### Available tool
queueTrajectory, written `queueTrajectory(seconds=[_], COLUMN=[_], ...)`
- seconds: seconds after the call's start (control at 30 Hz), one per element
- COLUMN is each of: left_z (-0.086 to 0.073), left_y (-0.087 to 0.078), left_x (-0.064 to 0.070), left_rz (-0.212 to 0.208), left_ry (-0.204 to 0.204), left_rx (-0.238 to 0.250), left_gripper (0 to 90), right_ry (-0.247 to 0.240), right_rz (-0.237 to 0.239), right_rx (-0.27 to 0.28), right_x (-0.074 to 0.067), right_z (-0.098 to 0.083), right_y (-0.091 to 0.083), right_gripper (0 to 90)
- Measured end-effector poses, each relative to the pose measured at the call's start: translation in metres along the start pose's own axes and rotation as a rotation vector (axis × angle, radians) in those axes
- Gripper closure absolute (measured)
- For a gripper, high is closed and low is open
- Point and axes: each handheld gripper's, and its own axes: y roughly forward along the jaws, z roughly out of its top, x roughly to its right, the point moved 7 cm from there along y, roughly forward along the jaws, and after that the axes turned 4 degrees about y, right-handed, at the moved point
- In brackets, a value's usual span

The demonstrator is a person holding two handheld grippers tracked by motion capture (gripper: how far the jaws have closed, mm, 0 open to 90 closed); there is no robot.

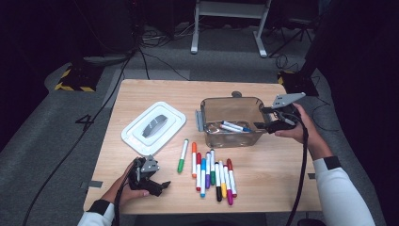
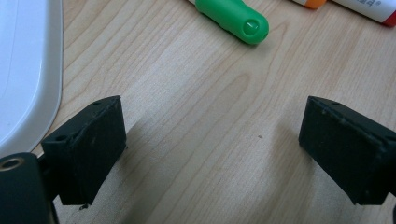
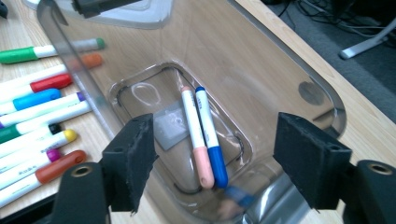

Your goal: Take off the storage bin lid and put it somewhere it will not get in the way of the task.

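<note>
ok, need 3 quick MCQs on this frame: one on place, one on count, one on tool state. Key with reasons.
1. Where does the white lid lie?
A. On the clear bin
B. On the table, left of the clear bin
C. On the floor

2. How many markers lie in the clear bin?
A. None
B. Two
C. Five

3. How does the right tool stand?
A. Open, nothing between its jaws
B. Shut on a marker
C. Shut on the bin's rim

Answers:
1 B: the high view shows the lid flat on the wood beside the bin.
2 B: a pink-capped marker and a blue-capped marker lie side by side on its floor.
3 A: its jaws stand wide apart above the bin.
</note>
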Motion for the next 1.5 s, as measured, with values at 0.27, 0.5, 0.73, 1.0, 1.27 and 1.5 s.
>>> queueTrajectory(seconds=[0.27, 0.5, 0.73, 1.0, 1.27, 1.5], left_z=[0.000, 0.000, 0.000, 0.000, 0.000, 0.000], left_y=[0.000, 0.000, 0.000, 0.000, 0.000, 0.000], left_x=[0.000, 0.000, 0.000, 0.000, 0.000, 0.000], left_rz=[-0.001, -0.001, -0.001, -0.002, -0.002, -0.002], left_ry=[0.001, 0.001, 0.001, 0.002, 0.003, 0.003], left_rx=[0.000, 0.000, 0.000, -0.001, -0.003, -0.003], left_gripper=[7.8, 7.8, 7.7, 7.7, 7.4, 7.4], right_ry=[-0.005, 0.033, 0.066, 0.106, 0.089, 0.098], right_rz=[-0.055, -0.048, 0.010, 0.071, 0.139, 0.150], right_rx=[0.029, 0.051, 0.047, 0.025, -0.016, -0.010], right_x=[-0.016, -0.040, -0.070, -0.101, -0.133, -0.142], right_z=[-0.015, -0.042, -0.074, -0.103, -0.103, -0.091], right_y=[-0.028, -0.036, -0.022, 0.005, 0.040, 0.058], right_gripper=[23.0, 24.2, 24.6, 25.0, 26.5, 27.2])
